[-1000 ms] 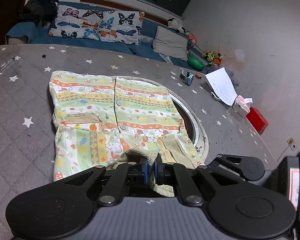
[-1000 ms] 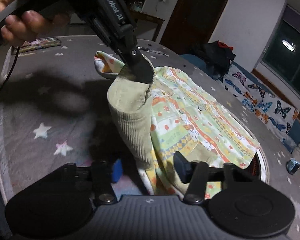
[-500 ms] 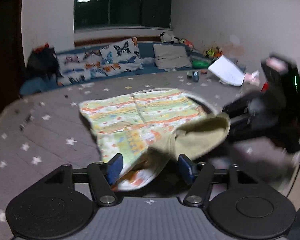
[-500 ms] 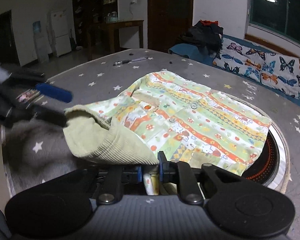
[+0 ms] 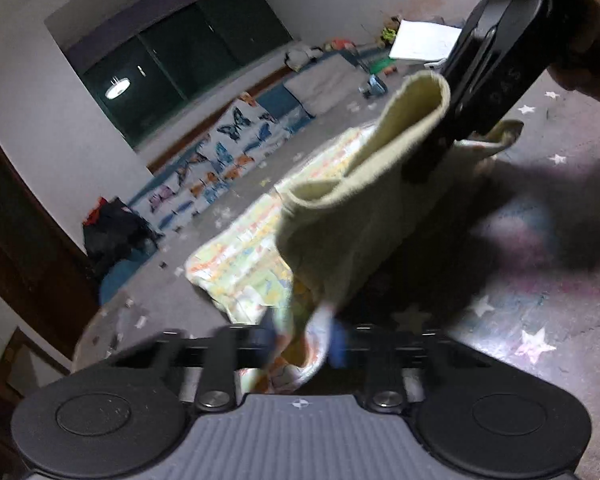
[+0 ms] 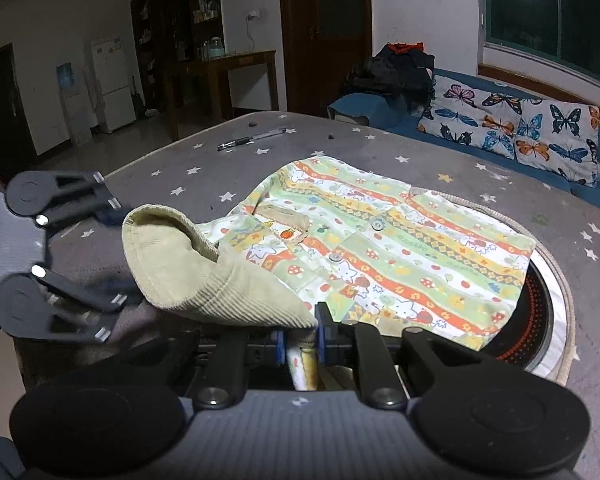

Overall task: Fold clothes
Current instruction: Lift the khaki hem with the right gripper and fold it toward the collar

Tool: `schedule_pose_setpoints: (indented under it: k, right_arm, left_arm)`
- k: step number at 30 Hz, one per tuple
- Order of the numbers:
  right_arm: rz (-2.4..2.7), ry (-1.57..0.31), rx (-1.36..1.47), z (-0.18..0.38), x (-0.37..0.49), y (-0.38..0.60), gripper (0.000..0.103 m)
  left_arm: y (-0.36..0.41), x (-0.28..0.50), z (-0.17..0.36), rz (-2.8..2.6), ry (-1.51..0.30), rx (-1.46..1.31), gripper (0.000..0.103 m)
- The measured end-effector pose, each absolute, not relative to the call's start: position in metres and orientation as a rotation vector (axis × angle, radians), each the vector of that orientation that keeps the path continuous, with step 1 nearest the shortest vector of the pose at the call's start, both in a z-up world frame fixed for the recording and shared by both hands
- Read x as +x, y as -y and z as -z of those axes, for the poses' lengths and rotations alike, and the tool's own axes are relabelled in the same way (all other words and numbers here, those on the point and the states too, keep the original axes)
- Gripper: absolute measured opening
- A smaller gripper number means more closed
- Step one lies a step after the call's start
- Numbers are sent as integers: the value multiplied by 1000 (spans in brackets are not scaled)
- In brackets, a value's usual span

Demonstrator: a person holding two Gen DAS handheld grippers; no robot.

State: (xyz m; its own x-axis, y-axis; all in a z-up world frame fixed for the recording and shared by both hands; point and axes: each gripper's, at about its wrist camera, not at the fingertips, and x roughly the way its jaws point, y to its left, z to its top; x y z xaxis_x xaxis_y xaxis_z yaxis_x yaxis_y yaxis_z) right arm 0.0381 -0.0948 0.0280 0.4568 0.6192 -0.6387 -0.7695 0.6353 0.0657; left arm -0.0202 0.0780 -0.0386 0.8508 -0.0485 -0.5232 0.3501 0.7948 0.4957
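Corduroy hood [image 6: 204, 276] lifted lower left; shirt [image 6: 400, 248] mid-frame on table [image 6: 180, 168]. My right gripper [image 6: 302, 346] is clamped on its hem, my left gripper [image 5: 300, 338] closing on cloth. If the left slips, the fold probably flops crooked.

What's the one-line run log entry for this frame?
task: fold clothes | left hand-held gripper: closing on shirt hem | right hand-held gripper: shut on shirt | collar: lifted

No legible text noted; faint green lettering on the patterned shirt [image 6: 384, 256] was too small to read.
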Motion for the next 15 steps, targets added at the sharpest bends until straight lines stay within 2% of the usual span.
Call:
schedule_pose_setpoints:
  k: [4, 15]
  right_arm:
    - [-875, -658, -250, -29, 32, 98, 11]
    - [-978, -648, -266, -62, -31, 131, 10]
  left_arm:
    - [-83, -25, 30, 240, -512, 580, 5]
    - [-80, -99, -18, 385, -546, 488, 4]
